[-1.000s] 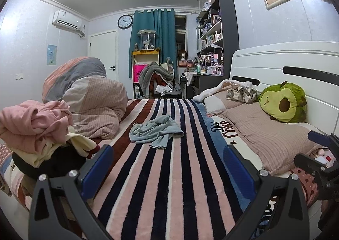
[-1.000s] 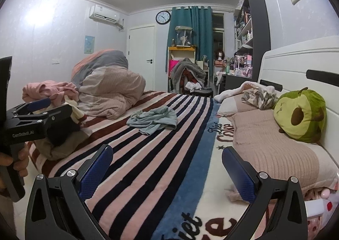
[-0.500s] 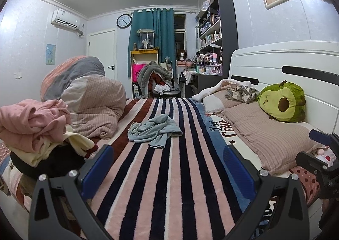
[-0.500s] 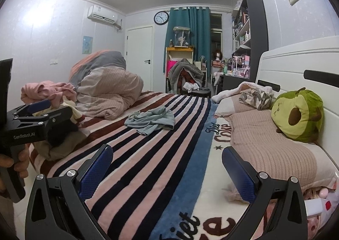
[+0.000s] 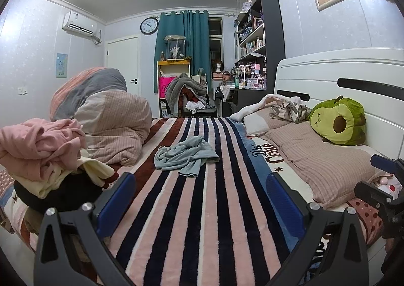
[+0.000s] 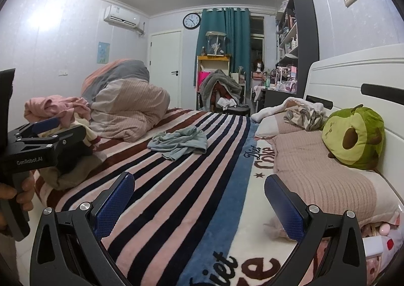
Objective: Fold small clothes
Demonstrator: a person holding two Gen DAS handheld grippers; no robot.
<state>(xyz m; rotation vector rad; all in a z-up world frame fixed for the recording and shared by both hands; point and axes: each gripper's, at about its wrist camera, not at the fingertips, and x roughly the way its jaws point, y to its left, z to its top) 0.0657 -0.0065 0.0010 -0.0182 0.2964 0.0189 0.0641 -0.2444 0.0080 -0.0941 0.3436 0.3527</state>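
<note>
You are facing a bed covered by a plush blanket striped in pink, navy and white, running away from you toward twelve o'clock. At ten o'clock a big bundled quilt in pink, grey and beige stripes takes up that side, and at two o'clock a long beige ribbed pillow lies along the white headboard with a green avocado plush toy on it. Nearer, at nine o'clock, sits a heap of crumpled pink, cream and dark clothes.

The piece to fold, a crumpled pale blue-grey cotton garment, lies alone mid-bed at twelve o'clock, well apart from both tools.

Your left tool stands wide with nothing between its blue pads, and your right tool is equally wide and empty, hovering over the near end of the blanket.

The garment is bunched with edges hidden, so pinching a random ridge would likely lift several layers and tangle it further. The deep pile could also get nipped with the cloth if you come down too low. Reaching past nine o'clock, your left tool may brush the heap and topple it onto the working area.
</note>
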